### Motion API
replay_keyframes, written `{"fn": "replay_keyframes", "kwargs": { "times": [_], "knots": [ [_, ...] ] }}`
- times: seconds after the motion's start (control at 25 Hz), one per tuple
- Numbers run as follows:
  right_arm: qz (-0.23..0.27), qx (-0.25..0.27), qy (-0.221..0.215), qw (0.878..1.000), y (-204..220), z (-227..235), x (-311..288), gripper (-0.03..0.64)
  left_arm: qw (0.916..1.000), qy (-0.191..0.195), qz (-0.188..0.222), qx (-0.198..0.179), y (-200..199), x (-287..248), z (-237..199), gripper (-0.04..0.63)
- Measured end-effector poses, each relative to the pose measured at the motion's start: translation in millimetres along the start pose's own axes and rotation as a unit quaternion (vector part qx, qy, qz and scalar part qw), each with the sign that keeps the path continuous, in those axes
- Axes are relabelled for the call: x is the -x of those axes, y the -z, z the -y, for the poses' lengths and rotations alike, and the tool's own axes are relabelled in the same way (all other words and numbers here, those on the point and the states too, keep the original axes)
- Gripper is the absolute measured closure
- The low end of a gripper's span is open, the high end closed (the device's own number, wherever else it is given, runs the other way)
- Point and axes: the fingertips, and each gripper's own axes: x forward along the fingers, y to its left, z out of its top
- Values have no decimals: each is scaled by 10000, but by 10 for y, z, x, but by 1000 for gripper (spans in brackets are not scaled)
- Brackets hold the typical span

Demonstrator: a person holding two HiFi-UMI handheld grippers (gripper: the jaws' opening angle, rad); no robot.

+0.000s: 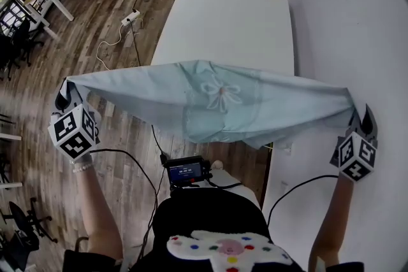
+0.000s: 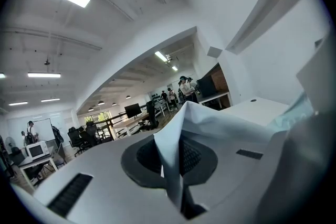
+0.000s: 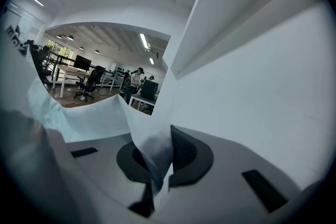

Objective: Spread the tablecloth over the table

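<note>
The person's bare left forearm (image 1: pixel 95 200) and right forearm (image 1: pixel 331 226) reach forward and out to either side, spread wide apart. Each ends in a gripper that points forward, slightly below level.

The left gripper (image 1: pixel 64 97) hangs over the wooden floor (image 1: pixel 121 137) at the left. Its fingers (image 2: pixel 197 157) are pressed together, pinching one corner of the pale blue-green tablecloth (image 1: pixel 217 105). The right gripper (image 1: pixel 364 116) is near the white wall (image 1: pixel 357 22) at the right, and its fingers (image 3: pixel 184 152) pinch the opposite corner, so that folded fabric stands up between them.

The tablecloth hangs in the air between the two grippers, pulled taut along its upper edge and sagging in the middle, where a white flower pattern shows.

Beyond it lies the white rectangular worktop (image 1: pixel 229 16), bare where it shows. The cloth covers the worktop's near end, and whether fabric touches it there cannot be told. In the head view the cloth corners hide most of both fingertips, and both forearms are cut off at the lower edge.
</note>
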Motion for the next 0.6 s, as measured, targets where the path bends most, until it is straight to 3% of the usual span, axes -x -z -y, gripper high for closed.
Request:
{"fn": "replay_keyframes", "kwargs": {
  "times": [0.24, 0.6],
  "knots": [
    [291, 200, -75, 9993, -214, -5, -222, 586, 9992, 14, 322, -254, -371, -163, 90, 584],
    [609, 342, -259, 9972, -565, 91, -472, 586, 9981, -197, 565, -107, -840, -217, 55, 584]
  ]
}}
